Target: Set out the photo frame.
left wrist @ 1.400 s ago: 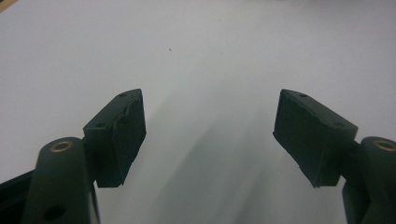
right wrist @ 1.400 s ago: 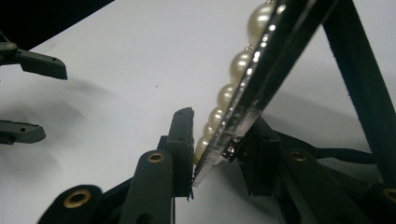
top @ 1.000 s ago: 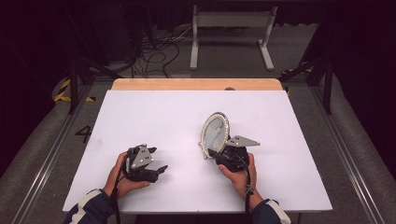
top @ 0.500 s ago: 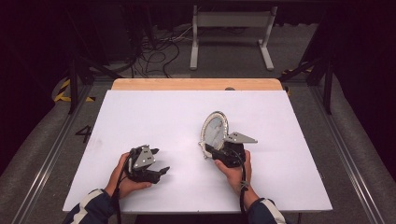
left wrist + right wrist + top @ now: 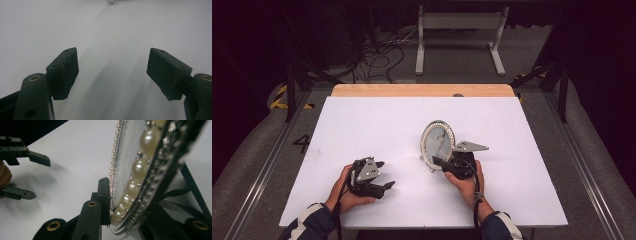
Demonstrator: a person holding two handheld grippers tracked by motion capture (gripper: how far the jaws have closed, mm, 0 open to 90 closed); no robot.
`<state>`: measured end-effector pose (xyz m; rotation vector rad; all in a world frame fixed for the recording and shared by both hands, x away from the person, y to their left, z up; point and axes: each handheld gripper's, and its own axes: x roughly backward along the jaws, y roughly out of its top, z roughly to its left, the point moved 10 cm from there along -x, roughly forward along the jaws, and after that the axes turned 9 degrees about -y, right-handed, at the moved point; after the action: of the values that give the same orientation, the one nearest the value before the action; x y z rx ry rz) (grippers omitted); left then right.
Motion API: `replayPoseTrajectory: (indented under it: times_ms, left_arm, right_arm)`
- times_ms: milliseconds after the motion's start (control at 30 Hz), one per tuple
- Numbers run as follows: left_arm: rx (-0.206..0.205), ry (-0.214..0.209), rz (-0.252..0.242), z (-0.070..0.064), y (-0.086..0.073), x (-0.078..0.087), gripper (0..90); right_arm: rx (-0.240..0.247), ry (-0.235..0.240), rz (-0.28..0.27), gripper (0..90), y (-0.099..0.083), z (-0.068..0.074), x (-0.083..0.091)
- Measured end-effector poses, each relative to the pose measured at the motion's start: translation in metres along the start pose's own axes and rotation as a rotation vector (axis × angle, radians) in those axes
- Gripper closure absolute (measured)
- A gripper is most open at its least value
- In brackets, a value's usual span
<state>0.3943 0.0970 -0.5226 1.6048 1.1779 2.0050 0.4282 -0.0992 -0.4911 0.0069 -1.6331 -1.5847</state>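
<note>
Low in the high view, two hands come up from the bottom edge. The left gripper (image 5: 379, 186) sits at lower left on the white table (image 5: 362, 125), and its jaws stand wide apart with nothing between them (the left gripper view has bare table in the gap). The right gripper (image 5: 439, 162) is just right of the middle. Its jaws pinch the bottom rim of an oval mirror (image 5: 437, 141), which stands up on its edge. In the right gripper view the mirror's pearl rim (image 5: 135, 167) sits right against one jaw pad. Farther back, a wood strip (image 5: 422, 90) runs along the table's far edge.
</note>
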Motion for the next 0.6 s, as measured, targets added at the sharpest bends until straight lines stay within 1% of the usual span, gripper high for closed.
replayPoseTrajectory:
  times_ms: [100, 167, 333, 400, 433, 600]
  left_arm:
    - [0.006, -0.002, -0.002, 0.000, 0.001, -0.001, 25.0]
    - [0.000, 0.000, -0.003, 0.001, 0.004, -0.002, 24.4]
    - [-0.007, -0.007, -0.013, 0.005, 0.015, -0.010, 23.3]
    - [-0.005, -0.022, -0.016, 0.007, 0.022, -0.015, 23.0]
    - [-0.007, -0.023, -0.017, 0.008, 0.023, -0.016, 22.6]
    - [-0.008, -0.028, -0.028, 0.011, 0.031, -0.021, 22.1]
  right_arm:
    - [0.007, 0.026, 0.018, 78.9, -0.001, 0.001, 0.002]
    - [0.011, 0.031, 0.024, 79.1, -0.001, 0.001, 0.002]
    - [0.027, 0.049, 0.047, 79.2, -0.002, 0.002, 0.004]
    - [0.034, 0.044, 0.047, 78.9, -0.002, 0.002, 0.004]
    - [0.034, 0.042, 0.044, 77.9, -0.002, 0.002, 0.004]
    - [0.056, 0.022, 0.027, 70.3, 0.001, 0.004, 0.009]
